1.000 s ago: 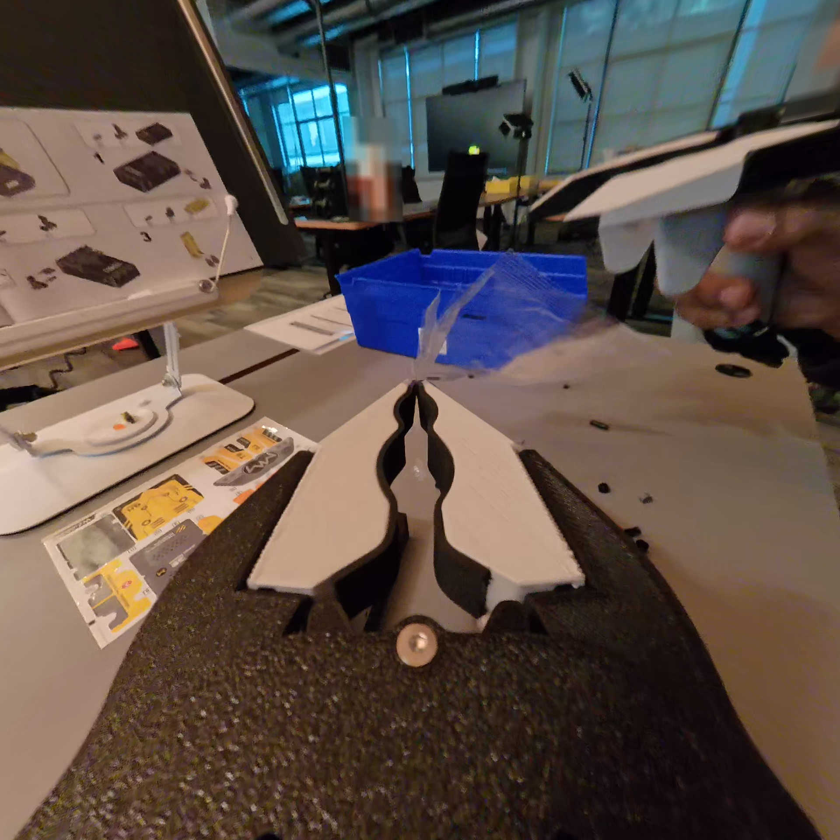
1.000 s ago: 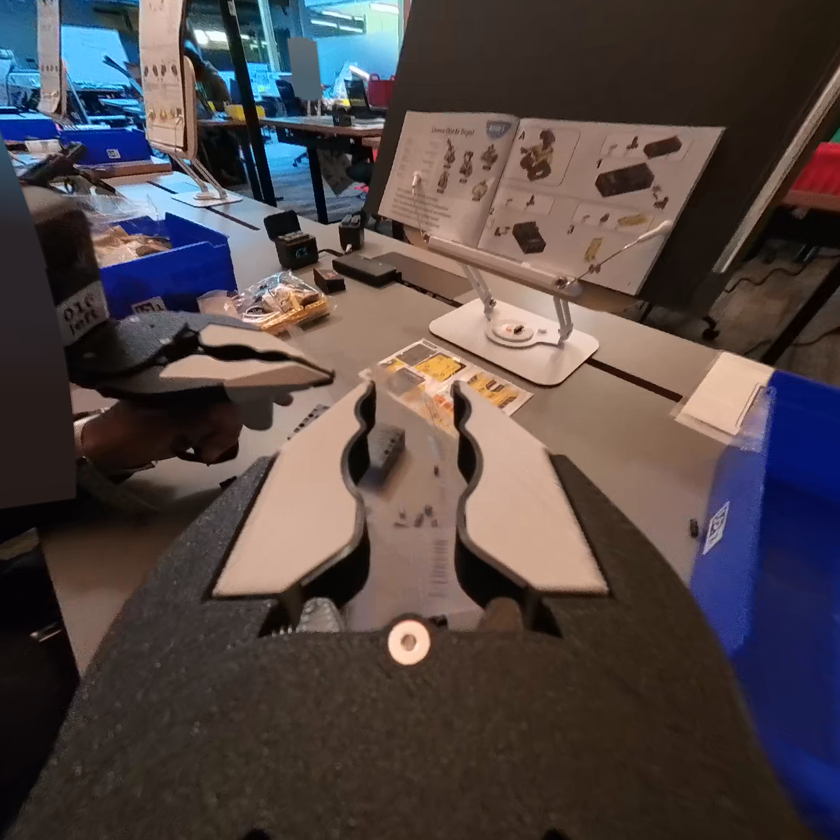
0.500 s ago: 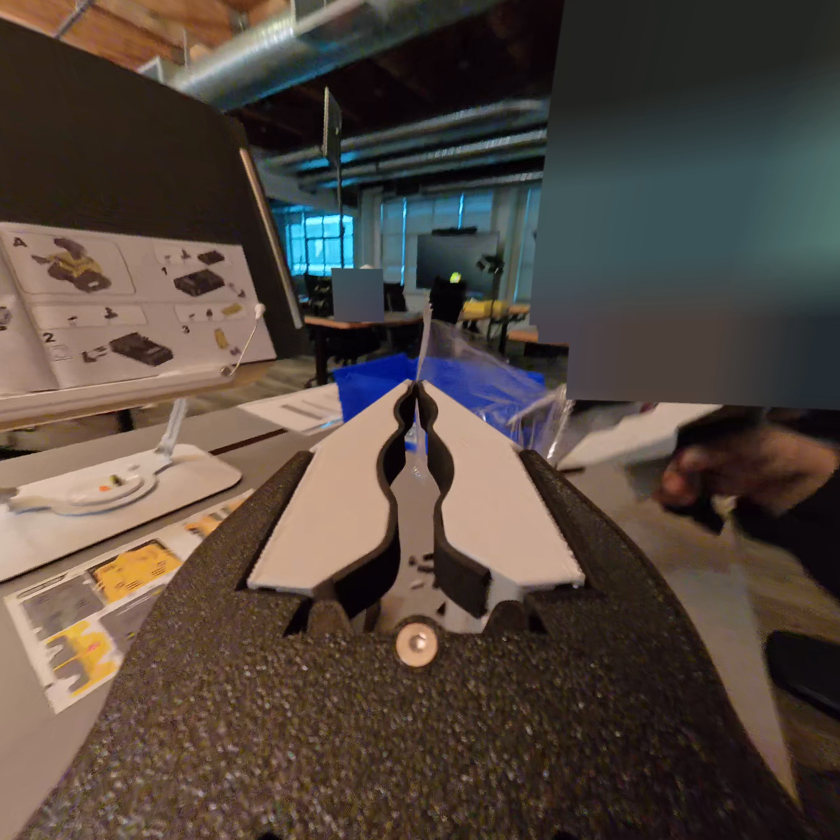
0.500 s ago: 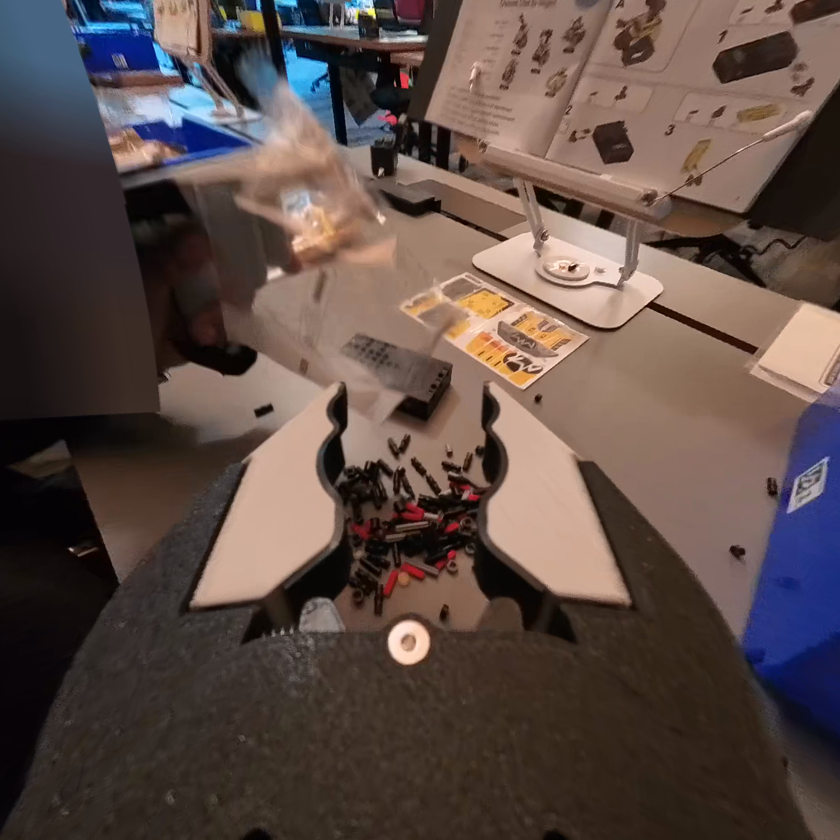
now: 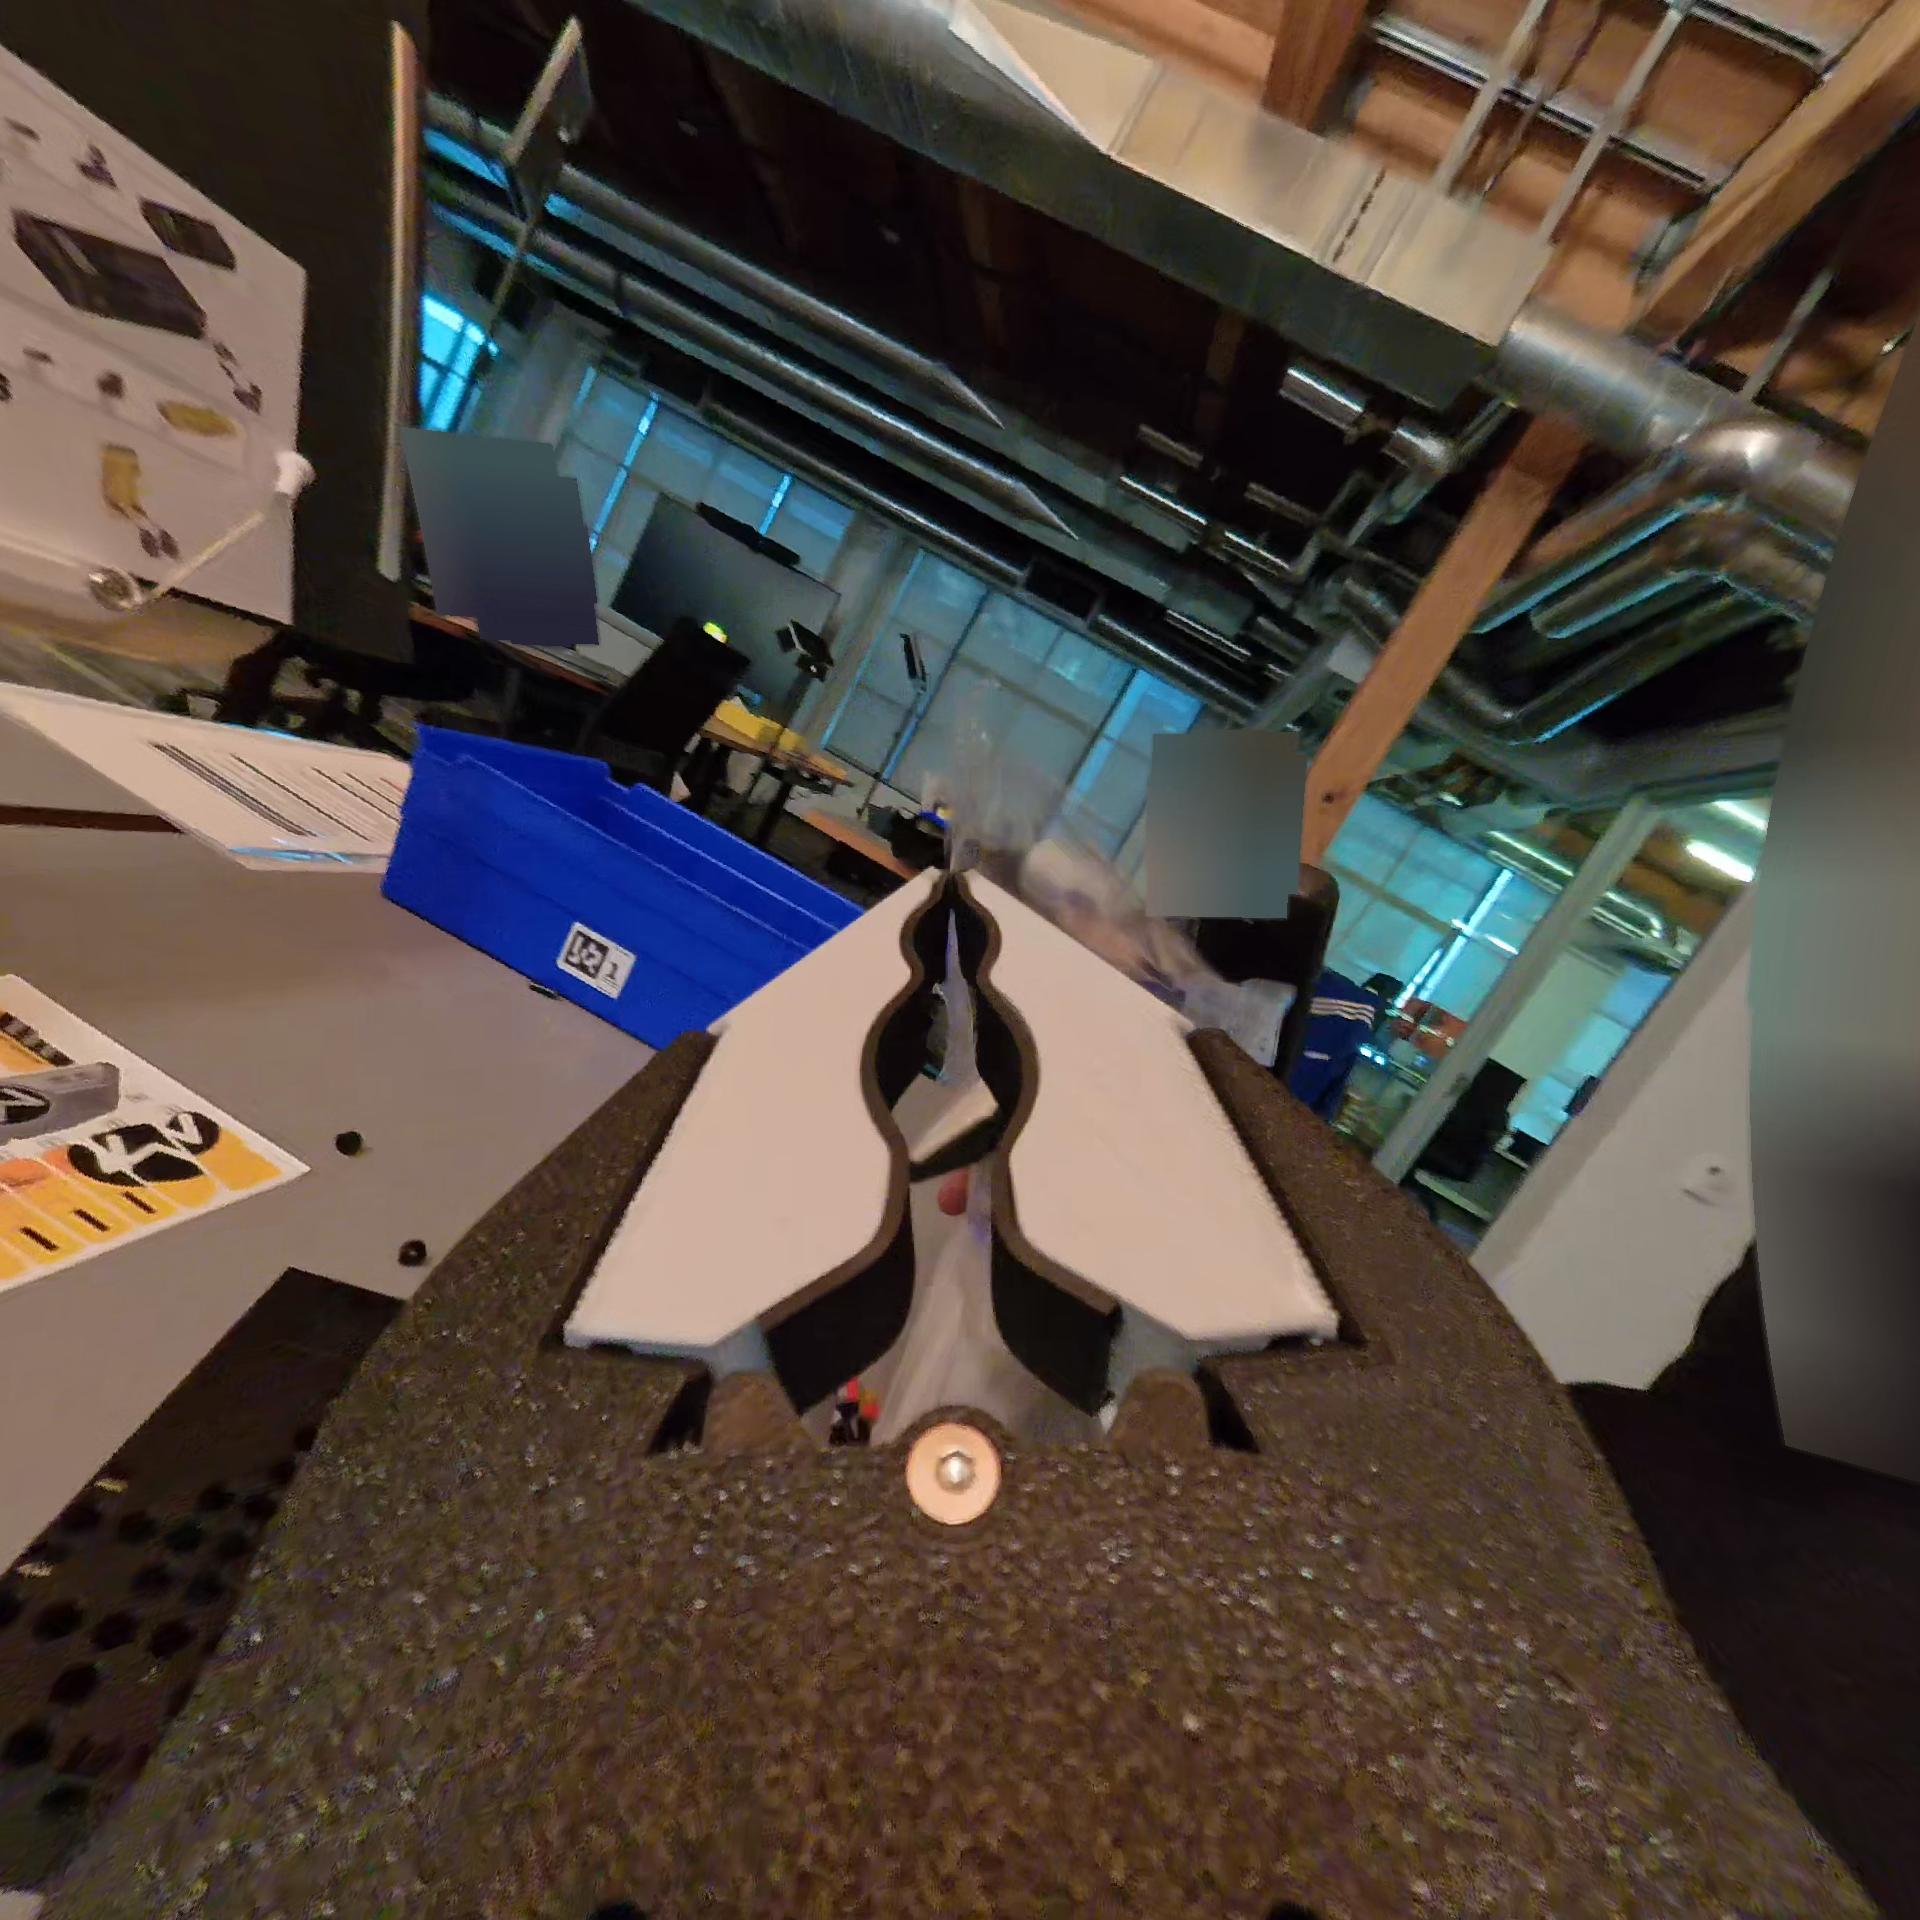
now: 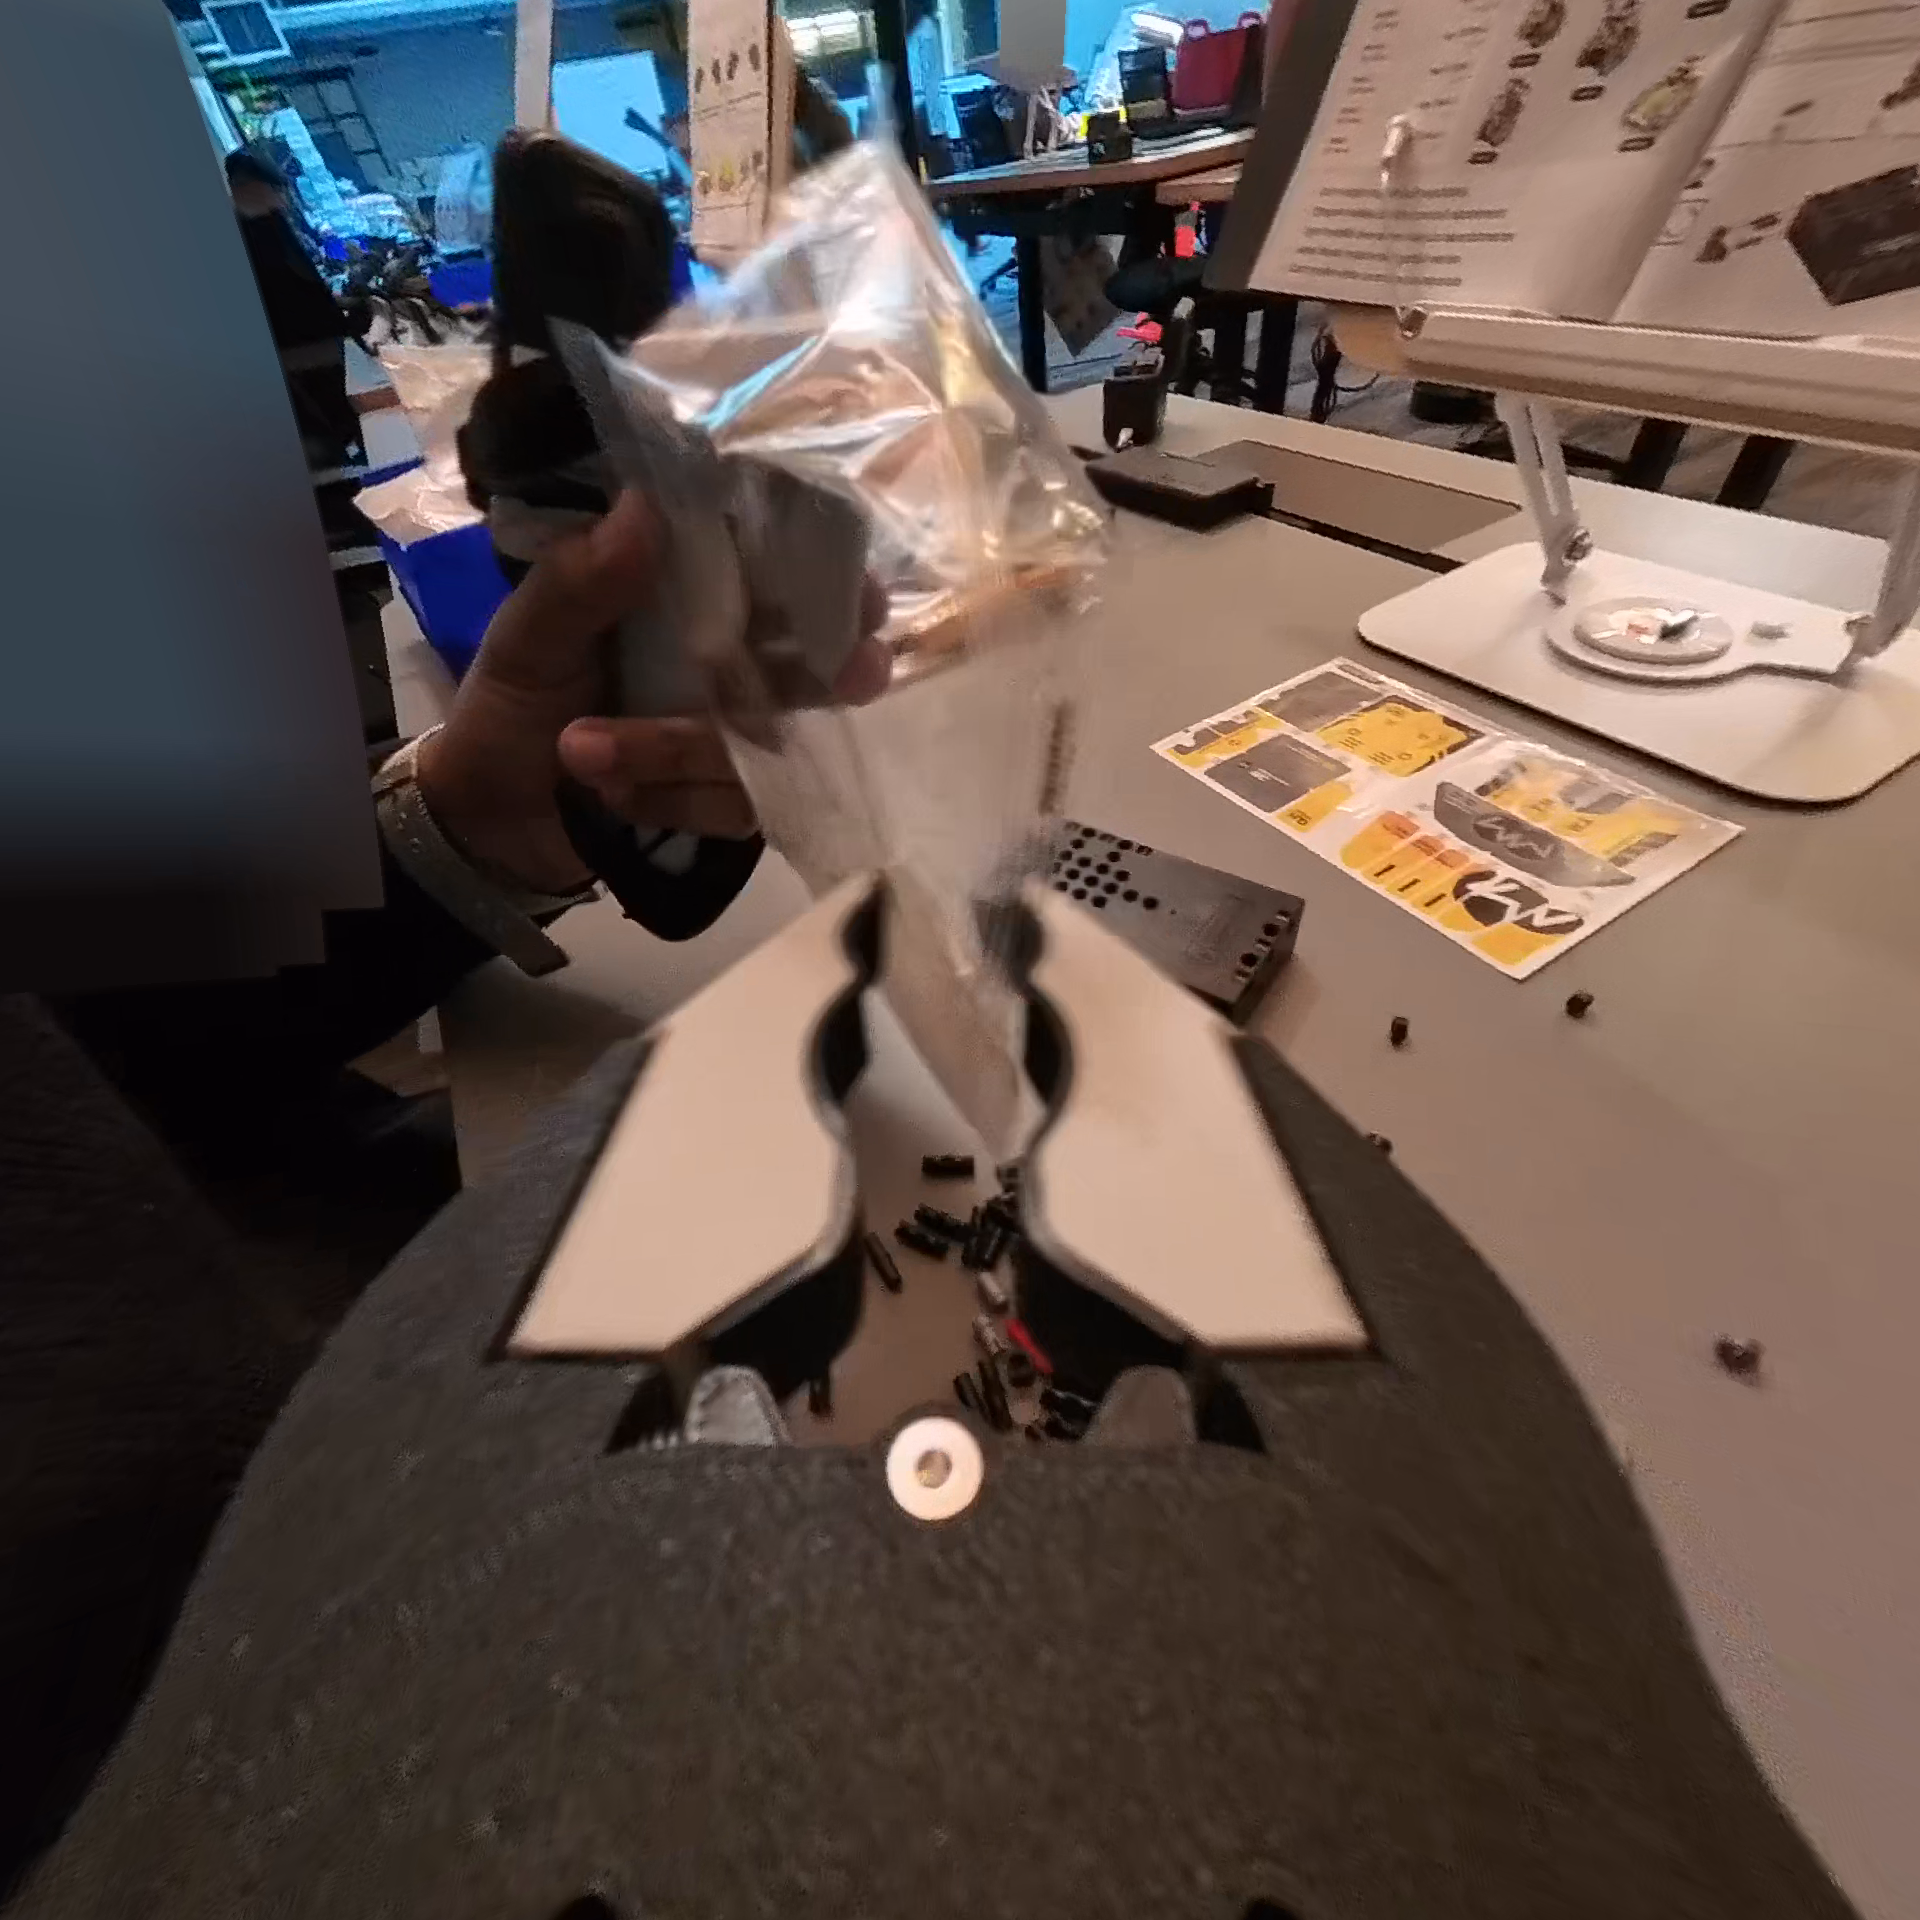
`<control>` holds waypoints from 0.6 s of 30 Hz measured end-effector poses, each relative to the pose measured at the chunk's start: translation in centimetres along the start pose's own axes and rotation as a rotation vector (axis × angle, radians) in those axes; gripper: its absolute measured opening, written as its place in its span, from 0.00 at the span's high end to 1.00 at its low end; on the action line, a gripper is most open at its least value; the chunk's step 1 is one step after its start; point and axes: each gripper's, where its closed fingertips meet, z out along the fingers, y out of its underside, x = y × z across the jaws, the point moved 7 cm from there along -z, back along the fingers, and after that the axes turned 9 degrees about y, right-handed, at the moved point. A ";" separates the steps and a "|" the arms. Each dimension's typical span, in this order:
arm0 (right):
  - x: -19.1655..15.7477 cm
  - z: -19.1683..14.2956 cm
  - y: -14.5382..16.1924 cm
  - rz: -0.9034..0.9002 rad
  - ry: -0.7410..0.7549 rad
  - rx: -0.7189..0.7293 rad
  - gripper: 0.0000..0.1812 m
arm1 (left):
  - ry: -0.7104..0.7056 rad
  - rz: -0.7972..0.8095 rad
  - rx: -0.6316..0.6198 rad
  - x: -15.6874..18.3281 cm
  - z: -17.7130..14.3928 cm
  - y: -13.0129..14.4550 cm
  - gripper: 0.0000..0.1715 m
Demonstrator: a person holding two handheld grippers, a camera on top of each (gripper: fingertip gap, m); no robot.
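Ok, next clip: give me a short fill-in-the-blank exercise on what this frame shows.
1. The left gripper is shut on a clear plastic ____.
2. The bin on the table is ____ in colour.
3. The fingers of the right gripper are ____.
4. The small pins lie loose on the ____.

Missing words: bag; blue; open; table

On the grey table (image 6: 1662,1091) in front of you, a yellow-and-black sticker sheet (image 6: 1444,810) serves as the landmark. Just beside its near-left corner lies a black perforated block (image 6: 1184,914). Beyond it stands the white base of a book stand (image 6: 1662,665) holding an open instruction booklet (image 6: 1621,135). Small black pins (image 6: 1397,1031) lie scattered near the sheet's front edge. Farther off, right of the sheet, sits a blue bin (image 5: 613,883).
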 end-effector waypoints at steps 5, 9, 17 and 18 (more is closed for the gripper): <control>0.2 -0.8 -1.1 -0.041 0.039 0.068 1.00 | -0.049 0.063 -0.055 -0.5 -0.9 -0.2 0.95; 2.1 -2.9 -2.6 0.016 0.115 0.162 1.00 | -0.123 0.109 -0.096 -1.3 -2.4 -0.7 0.94; 7.2 -7.5 -4.4 0.082 0.512 0.338 0.98 | -0.238 0.170 -0.131 -1.6 -5.9 0.7 0.93; 7.8 -8.4 -4.6 0.088 0.546 0.360 1.00 | -0.220 0.165 -0.131 -1.4 -6.3 1.0 0.93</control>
